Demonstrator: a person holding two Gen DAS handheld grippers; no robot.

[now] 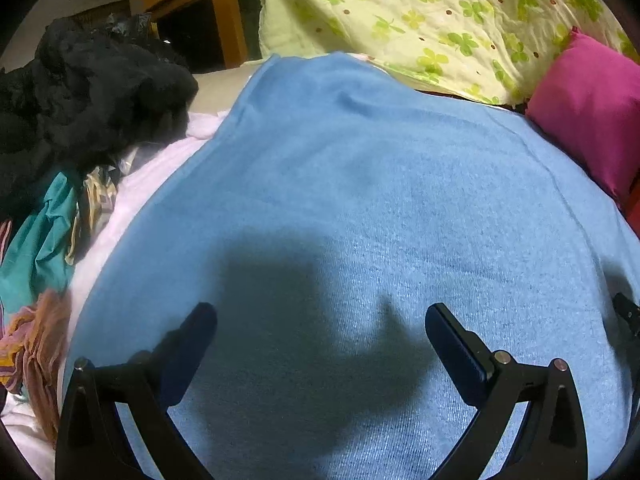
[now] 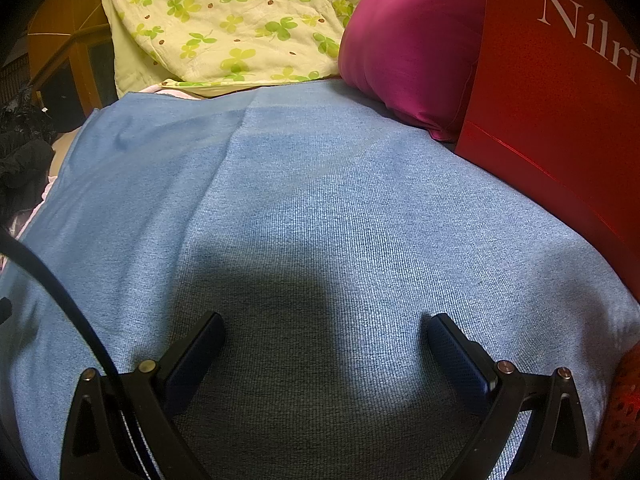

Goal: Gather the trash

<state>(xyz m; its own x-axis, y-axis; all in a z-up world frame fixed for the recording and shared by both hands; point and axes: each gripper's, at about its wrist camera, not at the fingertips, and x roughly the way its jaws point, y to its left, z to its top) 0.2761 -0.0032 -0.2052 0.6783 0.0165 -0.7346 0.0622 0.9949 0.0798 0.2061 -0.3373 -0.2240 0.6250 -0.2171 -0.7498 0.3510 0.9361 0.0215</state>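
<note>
A blue cloth (image 1: 360, 200) lies spread flat over the bed and fills both views (image 2: 300, 200). My left gripper (image 1: 320, 316) is open and empty just above the cloth, its shadow falling on it. My right gripper (image 2: 324, 328) is open and empty above the same cloth. No loose trash shows on the cloth. A red bag with white lettering (image 2: 560, 100) stands at the right edge of the right wrist view. A crumpled black plastic bag (image 1: 132, 28) lies behind the black clothes at the far left.
A pile of clothes lies at the left: black fleece (image 1: 80, 92), teal fabric (image 1: 40, 248), orange-brown fabric (image 1: 36, 344). A clover-print quilt (image 1: 440, 20) and a magenta pillow (image 1: 588, 112) lie at the back. A wooden cabinet (image 1: 208, 12) stands beyond the bed.
</note>
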